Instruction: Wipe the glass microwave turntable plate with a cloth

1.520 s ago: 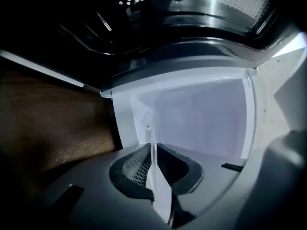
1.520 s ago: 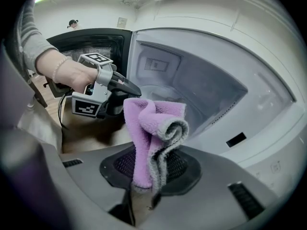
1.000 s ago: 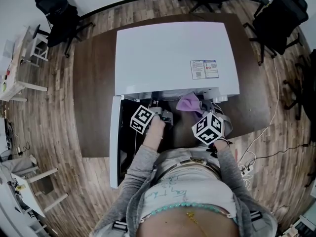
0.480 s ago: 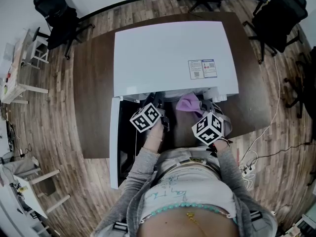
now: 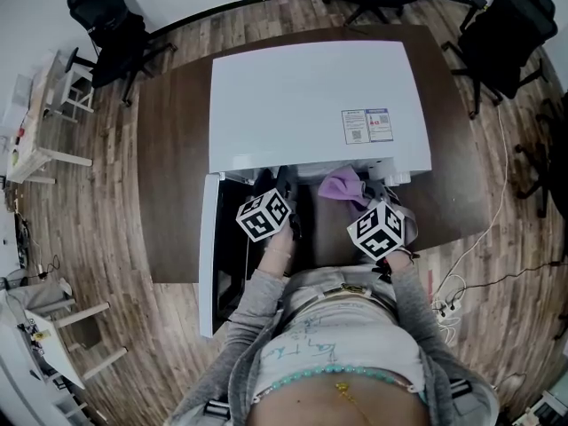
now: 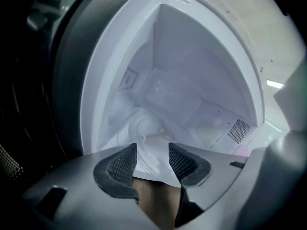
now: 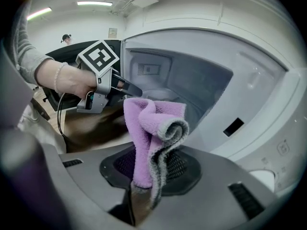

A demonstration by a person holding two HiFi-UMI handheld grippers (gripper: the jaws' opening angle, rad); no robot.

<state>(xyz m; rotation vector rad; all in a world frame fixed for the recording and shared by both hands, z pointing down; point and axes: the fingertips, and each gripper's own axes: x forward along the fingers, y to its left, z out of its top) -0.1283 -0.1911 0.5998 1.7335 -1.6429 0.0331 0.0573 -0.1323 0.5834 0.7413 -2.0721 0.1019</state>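
A white microwave stands on a dark table, its door swung open to the left. The left gripper view looks into the white cavity, where the glass turntable plate lies on the floor. My left gripper is at the cavity mouth, open after its jaws have just been opening. The plate's near rim shows through the gap and neither pad presses on it. My right gripper is shut on a folded purple cloth, held in front of the opening to the right of the left gripper. In the head view the cloth sits under the microwave's front edge.
The dark brown table has bare room to the left of the microwave. Black office chairs stand behind it. Cables trail over the wooden floor at the right. The open door hangs off the table's front edge.
My left gripper has rolled about its own axis, its marker cube showing a different tilt, and it has hardly shifted. The right gripper and the cloth have stayed put.
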